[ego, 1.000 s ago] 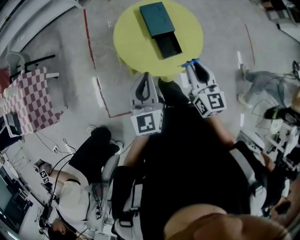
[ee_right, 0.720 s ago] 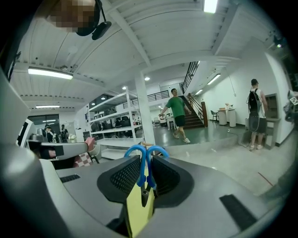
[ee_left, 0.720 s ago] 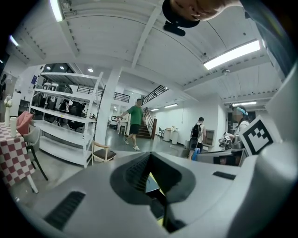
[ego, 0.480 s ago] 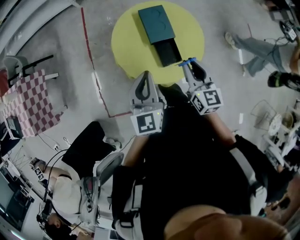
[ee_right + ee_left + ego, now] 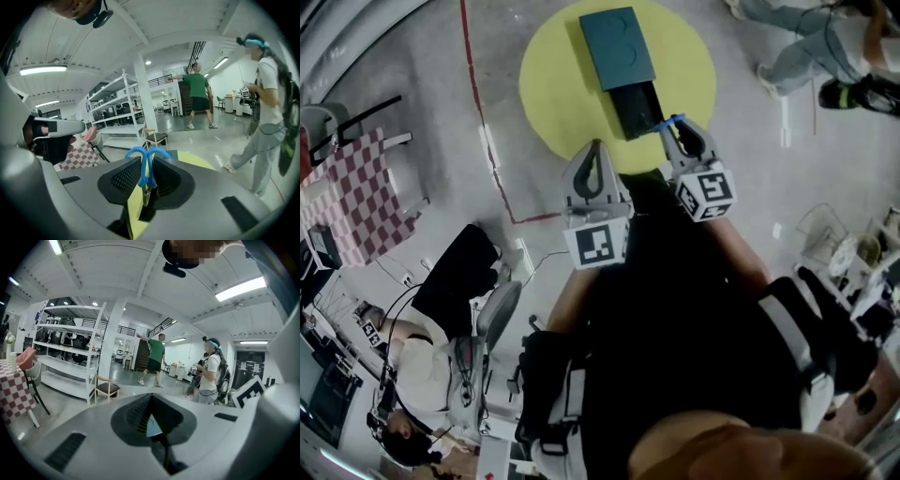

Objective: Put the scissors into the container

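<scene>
Right tongs (image 5: 672, 131) nearer open container (image 5: 617, 45), clamping scissors (image 5: 146, 165)

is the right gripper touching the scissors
Touching. The right gripper view shows it: the right gripper has its jaws pressed on the scissors by the blue handles.

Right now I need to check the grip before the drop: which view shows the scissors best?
The right gripper view: the scissors sit clamped between the right gripper's jaws, blue handles close up. The head view shows only a small blue speck at that gripper's tip. The left gripper view misses them.
</scene>
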